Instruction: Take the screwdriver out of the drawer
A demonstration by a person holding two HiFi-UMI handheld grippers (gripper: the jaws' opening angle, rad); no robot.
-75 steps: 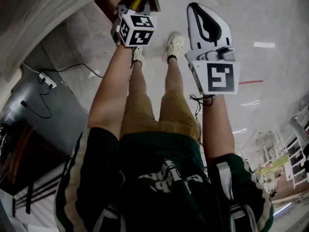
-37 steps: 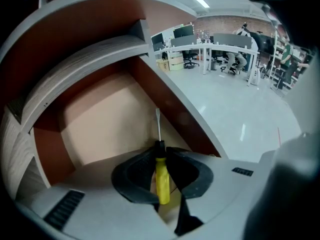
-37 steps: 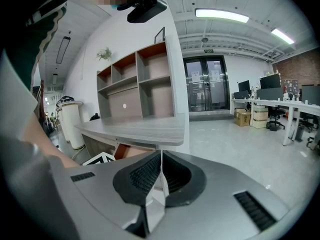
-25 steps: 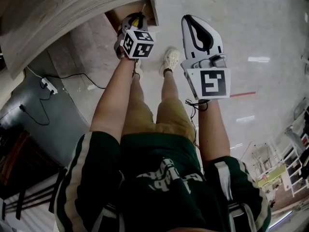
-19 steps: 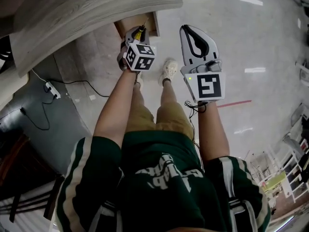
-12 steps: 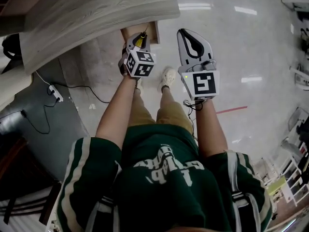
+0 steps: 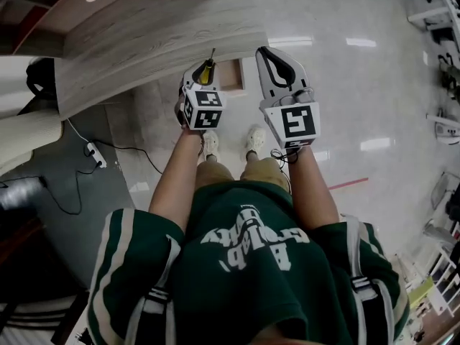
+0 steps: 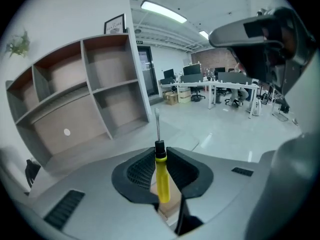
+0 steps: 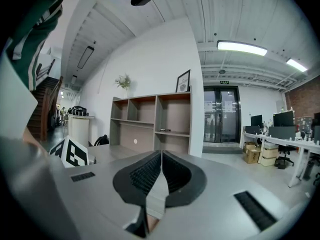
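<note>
A screwdriver (image 7: 206, 70) with a yellow handle is clamped in my left gripper (image 7: 204, 74), its metal shaft pointing away past the fingertips. In the left gripper view the yellow handle (image 8: 161, 181) sits between the black pads and the shaft (image 8: 157, 125) sticks up. The open wooden drawer (image 7: 231, 75) shows far below, under the edge of the grey wood-grain desk top (image 7: 158, 38). To the right, at about the same height, my right gripper (image 7: 267, 53) is shut and holds nothing; its pads (image 9: 150, 176) meet.
A shelf unit (image 8: 75, 94) stands against the white wall beyond the desk. A power strip with cables (image 7: 92, 151) lies on the floor at left. The person's shoes (image 7: 255, 139) stand on the glossy floor. Office desks (image 8: 220, 86) are far off.
Both grippers have risen together as the person stood up. The screwdriver went up with the left gripper, away from the drawer, which now lies far below both grippers.
</note>
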